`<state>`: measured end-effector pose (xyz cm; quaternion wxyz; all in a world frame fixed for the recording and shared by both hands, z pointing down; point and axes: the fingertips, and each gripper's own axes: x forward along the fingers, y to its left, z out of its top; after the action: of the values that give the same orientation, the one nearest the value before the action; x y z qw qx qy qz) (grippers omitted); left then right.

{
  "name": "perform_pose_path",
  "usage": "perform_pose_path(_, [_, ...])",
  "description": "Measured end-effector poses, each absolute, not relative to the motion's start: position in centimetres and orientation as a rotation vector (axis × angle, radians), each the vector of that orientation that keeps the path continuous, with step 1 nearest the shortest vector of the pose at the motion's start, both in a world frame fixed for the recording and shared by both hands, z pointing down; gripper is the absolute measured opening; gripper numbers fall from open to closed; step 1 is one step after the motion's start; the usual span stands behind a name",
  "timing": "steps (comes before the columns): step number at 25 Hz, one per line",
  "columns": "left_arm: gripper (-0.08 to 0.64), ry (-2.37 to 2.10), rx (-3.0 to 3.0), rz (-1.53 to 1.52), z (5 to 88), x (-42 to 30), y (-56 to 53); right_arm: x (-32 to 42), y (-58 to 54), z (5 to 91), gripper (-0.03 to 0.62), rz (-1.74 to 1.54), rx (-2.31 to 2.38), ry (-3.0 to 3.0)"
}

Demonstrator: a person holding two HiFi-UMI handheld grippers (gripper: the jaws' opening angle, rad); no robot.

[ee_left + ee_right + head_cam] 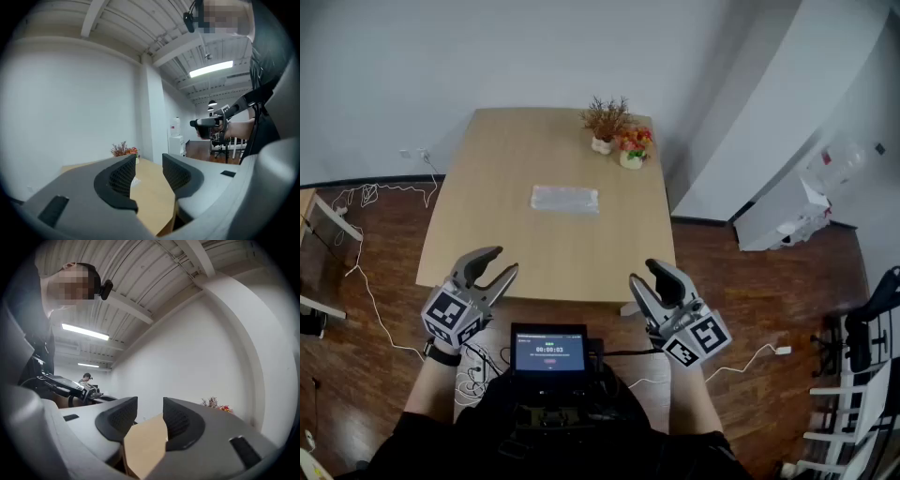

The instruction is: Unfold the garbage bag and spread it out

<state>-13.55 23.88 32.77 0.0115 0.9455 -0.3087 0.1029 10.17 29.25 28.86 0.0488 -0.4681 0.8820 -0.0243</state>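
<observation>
Nearest to me, at the bottom centre of the head view, a small screen (549, 350) glows on the chest mount; its print is too small to read. My forearms are cut off by the lower edge.

Just above it, the left gripper (502, 262) sits lower left and the right gripper (647, 275) lower right. Both hang over the floor just short of the table's near edge. In the left gripper view the left gripper (148, 161) is released, its ribbed pads apart with only tabletop between them. The right gripper (150, 404) is the same in its own view: pads apart, nothing gripped, just a wedge of the table's near corner.

The wooden table (487, 187) fills the middle of the head view. The garbage bag (565, 199) lies on it slightly right of centre and well apart from both grippers. It is a flat, pale, translucent rectangle, folded up, with its long side running left to right. I cannot count its layers or find the opening. The right gripper view does not show it.

Beyond it, at the table's far right corner, stand a pot of brown dried stems (605, 122) and a pot of orange flowers (633, 148), close together.

A black chair (877, 309) is cut off at the right edge.
</observation>
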Motion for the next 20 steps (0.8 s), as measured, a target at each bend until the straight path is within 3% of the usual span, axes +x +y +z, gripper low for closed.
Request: perform_pose_path(20, [0.178, -0.879, 2.994, 0.363, 35.9, -11.3, 13.5, 10.3, 19.8, 30.4, 0.19, -0.123, -1.477, 2.717])
